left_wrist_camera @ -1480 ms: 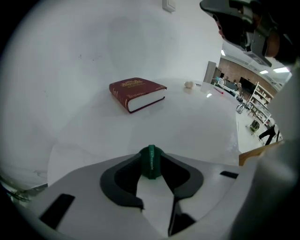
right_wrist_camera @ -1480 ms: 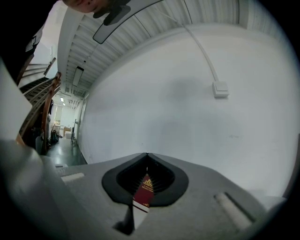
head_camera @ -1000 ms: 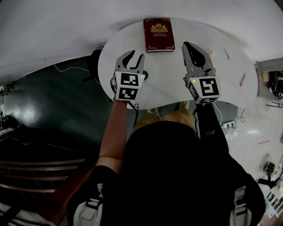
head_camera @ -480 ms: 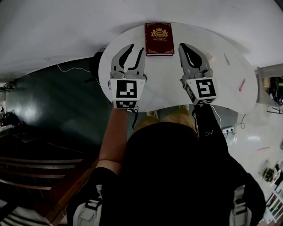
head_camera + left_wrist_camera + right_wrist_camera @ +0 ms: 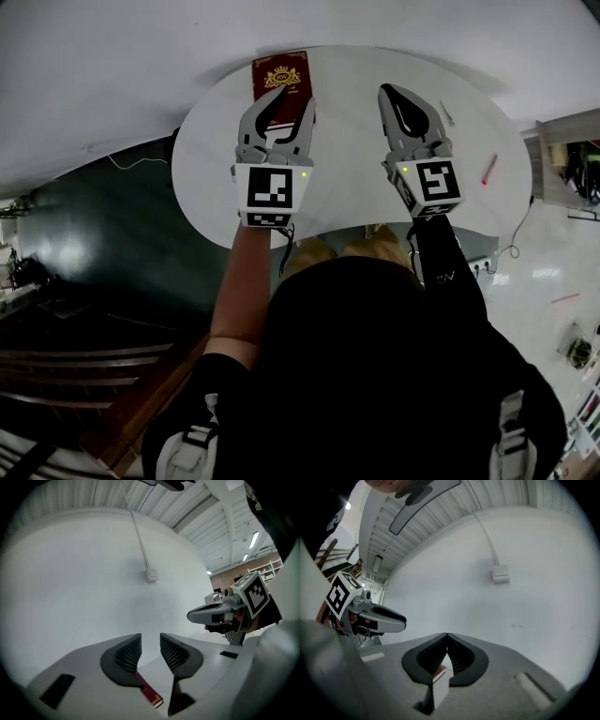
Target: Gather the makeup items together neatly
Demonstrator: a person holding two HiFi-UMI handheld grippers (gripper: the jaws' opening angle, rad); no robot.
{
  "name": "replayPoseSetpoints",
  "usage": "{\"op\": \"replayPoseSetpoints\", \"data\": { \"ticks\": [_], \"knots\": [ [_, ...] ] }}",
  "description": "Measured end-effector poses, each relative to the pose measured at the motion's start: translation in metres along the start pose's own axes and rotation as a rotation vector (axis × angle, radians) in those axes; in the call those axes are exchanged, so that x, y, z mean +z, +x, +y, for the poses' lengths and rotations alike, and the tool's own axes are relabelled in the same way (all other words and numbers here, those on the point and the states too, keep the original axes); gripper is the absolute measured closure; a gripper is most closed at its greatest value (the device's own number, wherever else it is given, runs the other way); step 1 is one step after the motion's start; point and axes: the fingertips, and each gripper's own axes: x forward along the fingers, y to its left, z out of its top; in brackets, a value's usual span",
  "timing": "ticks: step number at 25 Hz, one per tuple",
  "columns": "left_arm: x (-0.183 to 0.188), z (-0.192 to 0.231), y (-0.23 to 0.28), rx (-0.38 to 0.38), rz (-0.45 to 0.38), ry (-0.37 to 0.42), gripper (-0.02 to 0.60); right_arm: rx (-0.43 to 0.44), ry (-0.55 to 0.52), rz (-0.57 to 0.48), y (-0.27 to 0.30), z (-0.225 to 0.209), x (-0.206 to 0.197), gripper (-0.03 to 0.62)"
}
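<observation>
While over one table [image 5: 347,178], left gripper [image 5: 285,103], right gripper [image 5: 390,92], one book [image 5: 279,73].

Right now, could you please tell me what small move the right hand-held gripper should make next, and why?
Probably open the right hand-held gripper and shift it right toward the pink stick: its jaws are together and empty, and that item lies alone near the table's right edge, apart from the pale stick.

The left claw [image 5: 288,101] is reaching farther forward across the table [image 5: 347,141], its spread tips now hanging over the near edge of the red book [image 5: 281,70] instead of beside it, while the right claw [image 5: 388,92] is edging forward too.
</observation>
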Motion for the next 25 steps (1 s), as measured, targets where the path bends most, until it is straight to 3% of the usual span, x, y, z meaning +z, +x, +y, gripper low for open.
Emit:
{"op": "replayPoseSetpoints", "data": {
  "ticks": [9,15,17,21,25],
  "knots": [
    [0.026,-0.091,0.083,-0.112,-0.021,0.020,0.457,-0.143,0.000,0.006,-0.052,-0.119,-0.012,0.589],
    [0.021,-0.128,0.109,-0.172,0.013,0.063,0.460,-0.170,-0.019,0.018,-0.073,-0.144,-0.019,0.589],
    [0.013,-0.139,0.117,-0.211,0.043,0.116,0.463,-0.183,-0.019,0.028,-0.078,-0.152,-0.025,0.589],
    [-0.030,-0.178,0.149,-0.400,0.154,0.296,0.513,-0.216,-0.002,0.048,-0.091,-0.173,-0.039,0.589],
    [-0.092,-0.213,0.182,-0.620,0.335,0.454,0.487,-0.246,0.019,0.075,-0.105,-0.192,-0.053,0.589]
  ]
}}
